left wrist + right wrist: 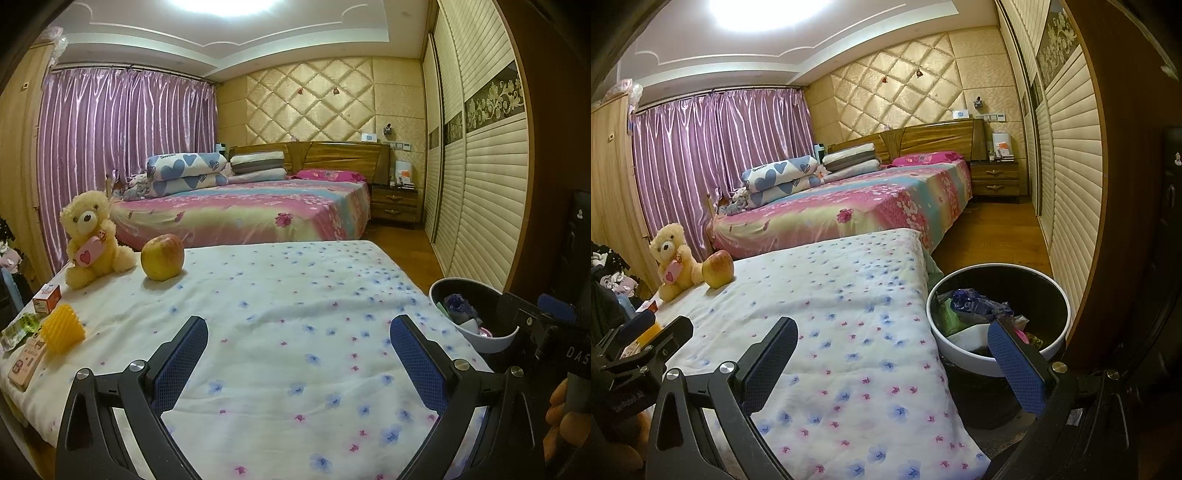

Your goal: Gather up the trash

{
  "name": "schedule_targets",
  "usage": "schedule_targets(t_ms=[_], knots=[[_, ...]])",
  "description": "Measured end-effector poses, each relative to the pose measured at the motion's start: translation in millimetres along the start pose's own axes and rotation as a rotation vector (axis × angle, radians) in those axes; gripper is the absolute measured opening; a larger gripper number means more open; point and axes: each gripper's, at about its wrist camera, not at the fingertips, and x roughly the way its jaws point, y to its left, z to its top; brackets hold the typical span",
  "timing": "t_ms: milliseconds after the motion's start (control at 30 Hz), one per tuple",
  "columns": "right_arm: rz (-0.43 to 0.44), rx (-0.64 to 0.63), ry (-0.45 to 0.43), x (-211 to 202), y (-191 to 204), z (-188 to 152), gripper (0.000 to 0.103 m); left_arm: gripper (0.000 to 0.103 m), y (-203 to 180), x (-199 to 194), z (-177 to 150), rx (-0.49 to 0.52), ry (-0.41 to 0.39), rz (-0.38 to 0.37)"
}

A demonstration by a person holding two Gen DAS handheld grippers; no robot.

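Blue-padded fingers (417,363) of our left gripper (298,360) stand spread wide with nothing between them, hovering low over the white flower-print quilt (288,295) that covers the surface in front of us. Our right gripper (892,363) is likewise wide apart and empty; its left finger (768,363) sits above the quilt's right edge while its right finger (1015,365) overlaps the near rim of the trash bin (1060,295). We see that bin standing on the floor just beside the quilt's right side, white outside and dark inside, already holding crumpled wrappers (975,302) in blue, green and pink. On the quilt's left edge, seen from the left wrist, a yellow ridged block (62,326) lies next to a pink carton (27,360), with a green-printed packet (18,326) and a small red-and-white box (46,299) just behind them. Farther back on the same side a cream teddy bear (92,240) sits upright clutching a pink heart, and an apple (162,256) rests just to its right. Beyond the quilt we see a bed (258,210) with a pink flowered sheet and folded heart-print bedding (184,171) stacked near its wooden headboard. Purple curtains (122,147) hang behind it, and a slatted wardrobe (487,184) runs along the right wall.
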Motion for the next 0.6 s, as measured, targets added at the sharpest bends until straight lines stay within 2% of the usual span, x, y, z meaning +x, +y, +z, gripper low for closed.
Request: schedule_targets(t_ms=[600], knots=[[0.002, 0.001, 0.000, -0.6, -0.9, 1.5, 0.103, 0.100, -0.8, 3.5, 0.1, 0.005, 0.009, -0.007]])
